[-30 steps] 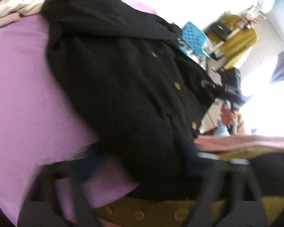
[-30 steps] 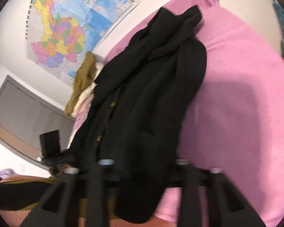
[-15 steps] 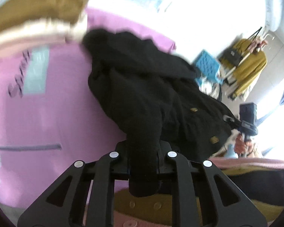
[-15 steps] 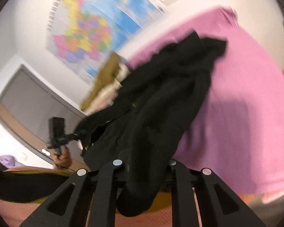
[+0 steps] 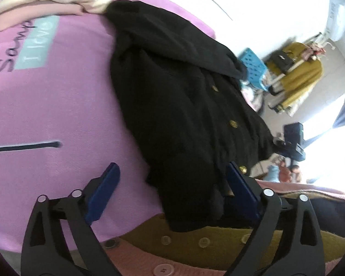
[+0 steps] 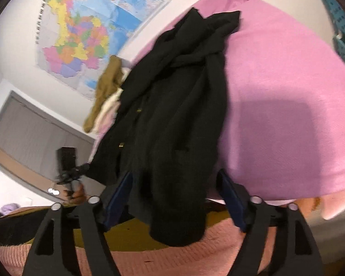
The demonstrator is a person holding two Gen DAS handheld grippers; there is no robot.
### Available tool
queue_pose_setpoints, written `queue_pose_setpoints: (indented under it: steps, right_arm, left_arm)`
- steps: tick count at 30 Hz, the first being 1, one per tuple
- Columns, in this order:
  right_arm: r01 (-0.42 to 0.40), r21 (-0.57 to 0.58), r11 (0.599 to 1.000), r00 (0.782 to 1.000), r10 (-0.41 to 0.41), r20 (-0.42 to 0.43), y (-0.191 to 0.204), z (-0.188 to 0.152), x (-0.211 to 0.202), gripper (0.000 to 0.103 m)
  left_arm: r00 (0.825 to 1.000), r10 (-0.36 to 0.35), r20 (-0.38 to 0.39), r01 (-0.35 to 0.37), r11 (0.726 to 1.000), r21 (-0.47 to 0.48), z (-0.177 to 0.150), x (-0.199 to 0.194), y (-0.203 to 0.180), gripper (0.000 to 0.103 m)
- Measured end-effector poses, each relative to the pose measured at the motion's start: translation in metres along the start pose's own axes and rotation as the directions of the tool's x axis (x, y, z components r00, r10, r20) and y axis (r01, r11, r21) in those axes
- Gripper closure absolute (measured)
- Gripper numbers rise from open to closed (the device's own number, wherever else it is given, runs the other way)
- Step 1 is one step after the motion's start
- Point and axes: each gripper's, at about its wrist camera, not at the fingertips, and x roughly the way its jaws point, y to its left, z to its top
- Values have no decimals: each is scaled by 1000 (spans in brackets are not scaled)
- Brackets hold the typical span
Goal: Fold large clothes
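Black buttoned coat looks heavy, limp; regrip at hem corners. Left claw and right claw just opened, jaws apart, hem lying loose between them.

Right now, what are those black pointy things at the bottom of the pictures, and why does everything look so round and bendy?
Those black things are grabbers, like big tweezers. A person holds one in each hand, and each has a little camera looking along its two fingers. That camera's lens bends the picture into a ball shape.

One picture comes from the left gripper, the other from the right gripper. In the right one you can also see the other grabber, held in a hand.

On the pink bedspread lies a black coat with gold buttons. Its near end hangs down between the blue finger pads. Both grabbers have just opened their jaws, so the pads are spread apart and nothing is squeezed: the coat simply rests there.

Behind it is a small pile of other clothes, and a colourful map hangs on the wall.
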Motion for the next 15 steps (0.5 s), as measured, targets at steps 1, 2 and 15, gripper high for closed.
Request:
queue_pose_setpoints:
  steps: [1, 2, 15]
  right_arm:
    - [-22, 0, 1000, 1000, 22, -6, 1, 0, 3, 26]
    - [-33, 0, 999, 999, 33, -10, 2, -1, 6, 30]
    - [-102, -85, 991, 989, 110, 97, 36, 15, -17, 94]
  left_arm:
    - [1000, -5, -10, 5, 1000, 12, 0, 5, -4, 10]
    - [1000, 4, -12, -4, 1000, 24, 1, 9, -8, 10]
    - [999, 11, 33, -12, 1000, 22, 15, -3, -21, 92]
